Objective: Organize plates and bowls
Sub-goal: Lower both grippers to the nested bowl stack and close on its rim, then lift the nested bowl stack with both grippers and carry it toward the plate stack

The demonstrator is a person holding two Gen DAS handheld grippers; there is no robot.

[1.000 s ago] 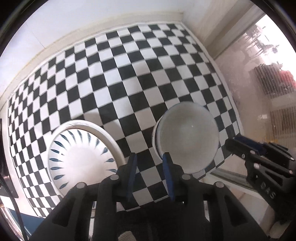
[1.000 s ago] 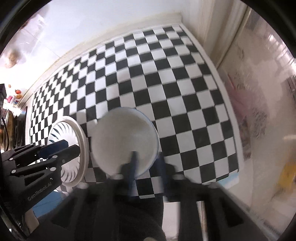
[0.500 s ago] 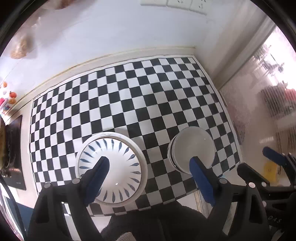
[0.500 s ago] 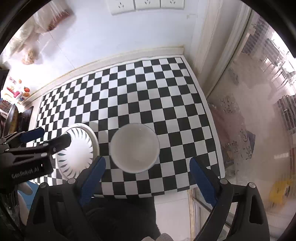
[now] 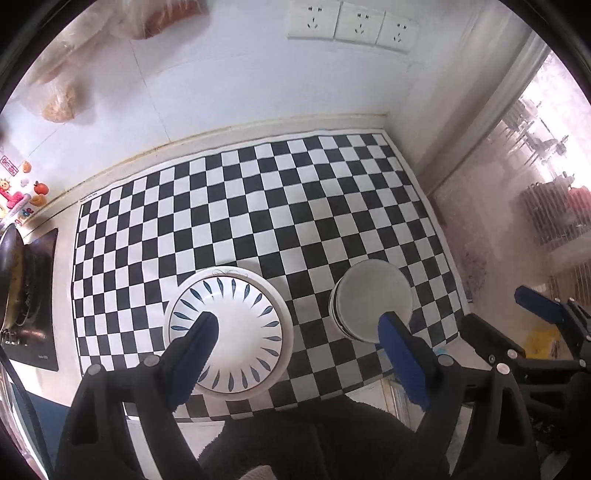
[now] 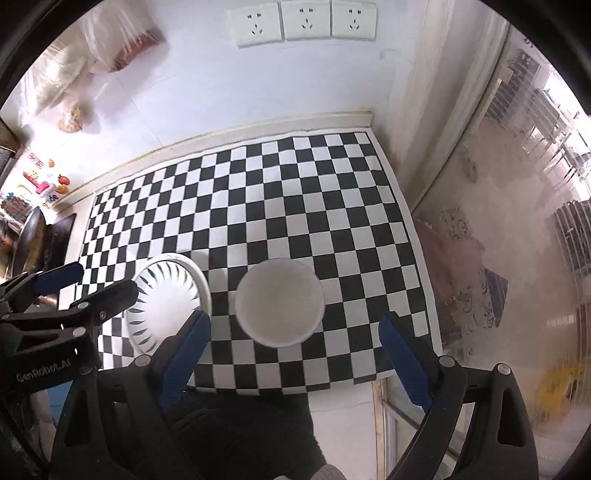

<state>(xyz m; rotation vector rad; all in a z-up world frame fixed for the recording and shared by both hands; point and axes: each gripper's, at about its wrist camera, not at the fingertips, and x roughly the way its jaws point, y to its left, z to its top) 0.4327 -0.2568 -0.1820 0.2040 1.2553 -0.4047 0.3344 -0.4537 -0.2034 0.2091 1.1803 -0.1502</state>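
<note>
Blue-padded and spread wide, your left claw (image 5: 299,336) and right claw (image 6: 295,332) are hanging empty above the patterned plates (image 5: 227,332) and stacked white bowls (image 6: 279,301), sitting apart near the checkered worktop's (image 5: 258,206) front edge. They are looking glazed, slippery, breakable; grip rims. Sockets (image 6: 304,20) are lining the wall.

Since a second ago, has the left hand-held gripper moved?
Yes. The left hand-held gripper has pulled up and away from the checkered mat; the wall sockets now show.
</note>
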